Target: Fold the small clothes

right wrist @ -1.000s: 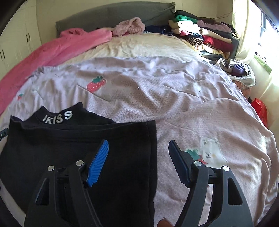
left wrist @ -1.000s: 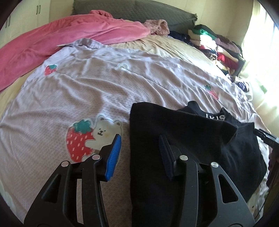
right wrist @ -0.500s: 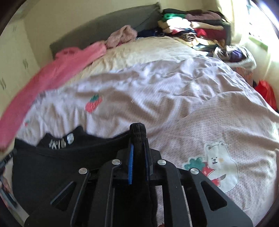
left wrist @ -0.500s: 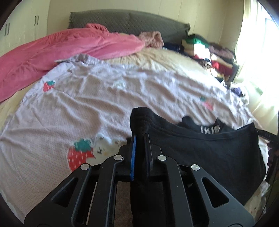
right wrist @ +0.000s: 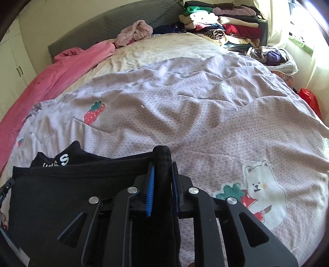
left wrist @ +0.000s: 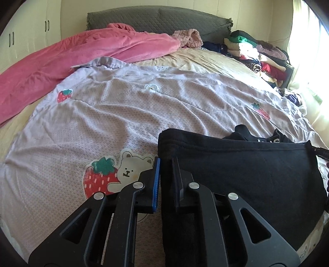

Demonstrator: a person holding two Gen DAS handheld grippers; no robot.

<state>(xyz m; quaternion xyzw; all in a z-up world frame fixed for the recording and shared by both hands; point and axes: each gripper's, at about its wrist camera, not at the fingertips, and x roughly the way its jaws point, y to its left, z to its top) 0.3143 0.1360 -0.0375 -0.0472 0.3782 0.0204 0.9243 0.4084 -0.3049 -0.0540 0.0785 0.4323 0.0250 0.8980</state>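
We see lilac patterned bedspread point(left wrist: 127, 115) with strawberry-and-bear print point(left wrist: 115, 174) spread over bed. Crumpled pink blanket point(left wrist: 72, 55) along far left side, touching grey quilted headboard point(left wrist: 160, 19). Fuzzy dusty-pink garment point(right wrist: 133, 32) beside it. Stacked pile of mixed folded clothes point(right wrist: 222, 22) at far right corner. White cupboard doors point(left wrist: 28, 28) behind.

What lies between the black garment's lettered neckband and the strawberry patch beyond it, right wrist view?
Only bare, wrinkled lilac bedsheet separates the black garment from the strawberry patch, as the right wrist view shows.
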